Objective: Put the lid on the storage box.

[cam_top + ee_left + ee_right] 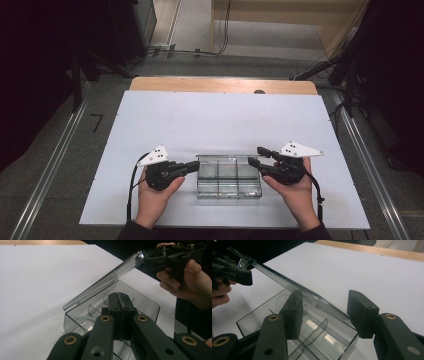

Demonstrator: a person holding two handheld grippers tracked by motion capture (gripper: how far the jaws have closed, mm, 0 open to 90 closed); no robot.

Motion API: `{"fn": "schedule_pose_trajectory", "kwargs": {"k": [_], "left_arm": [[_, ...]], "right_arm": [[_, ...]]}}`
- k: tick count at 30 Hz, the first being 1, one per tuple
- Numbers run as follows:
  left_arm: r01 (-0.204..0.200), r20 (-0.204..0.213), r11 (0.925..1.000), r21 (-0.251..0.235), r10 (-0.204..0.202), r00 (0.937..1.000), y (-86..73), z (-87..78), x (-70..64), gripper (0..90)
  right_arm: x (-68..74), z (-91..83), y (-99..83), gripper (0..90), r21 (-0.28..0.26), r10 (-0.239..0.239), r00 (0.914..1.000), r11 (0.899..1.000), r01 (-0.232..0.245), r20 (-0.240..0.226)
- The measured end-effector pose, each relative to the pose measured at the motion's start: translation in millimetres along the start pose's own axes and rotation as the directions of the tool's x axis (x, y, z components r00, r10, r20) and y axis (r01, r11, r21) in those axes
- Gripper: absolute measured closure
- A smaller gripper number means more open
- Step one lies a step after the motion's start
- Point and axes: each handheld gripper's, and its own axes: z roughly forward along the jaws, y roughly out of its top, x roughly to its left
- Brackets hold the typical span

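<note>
A clear plastic box (229,192) with inner dividers sits near the front of the white table top (200,120). Its clear lid (107,280) is raised at a slant above the box (147,302). My left gripper (194,166) is at the box's left end with its jaws pressed together (120,300); a thin pale line shows between the pads, and I cannot tell what it is. My right gripper (256,156) is at the right end, open (327,310), and the lid (274,276) runs between its pads. The lid's small round tab (242,262) shows beside the left gripper (247,277).
A wooden strip (220,84) borders the table's far edge. Metal rails (55,160) run along the floor on both sides, with dark stands and cables behind. The box (257,317) has nothing in its compartments.
</note>
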Motion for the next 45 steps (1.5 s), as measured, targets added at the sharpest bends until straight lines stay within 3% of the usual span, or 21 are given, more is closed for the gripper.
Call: {"fn": "schedule_pose_trajectory", "kwargs": {"k": [18, 23, 31, 41, 45], "left_arm": [[0.005, 0.026, 1.0, 0.001, -0.005, 0.9996, -3.6, 3.4, 0.5, 90.0], [0.003, 0.031, 1.0, 0.003, -0.003, 0.9995, -4.2, 3.3, 0.9, 90.0], [0.008, 0.036, 1.0, -0.004, -0.007, 0.9993, -4.7, 2.7, 0.9, 90.0], [0.006, 0.04, 0.9999, -0.009, -0.005, 0.9992, -4.2, 0.5, 0.8, 90.0], [0.002, 0.042, 0.9999, -0.012, -0.001, 0.9991, -4.2, -1.0, 0.6, 90.0]], "right_arm": [[6.7, -8.3, -9.2, 40.5, 0.014, -0.016, 0.9999, 1.0, 0.016, 0.0], [5.3, -16.1, -10.5, 38.6, 0.005, -0.007, 0.9999, 1.0, 0.007, -0.015], [0.3, -24.6, -21.0, 37.2, 0.028, 0.0, 1.0, 1.0, 0.001, -0.004], [-4.5, -30.5, -34.2, 54.6, 0.071, 0.042, 0.9985, 0.996, -0.044, 0.036], [-6.2, -31.6, -38.7, 68.1, 0.083, 0.072, 0.9971, 0.994, -0.074, 0.025]]}}
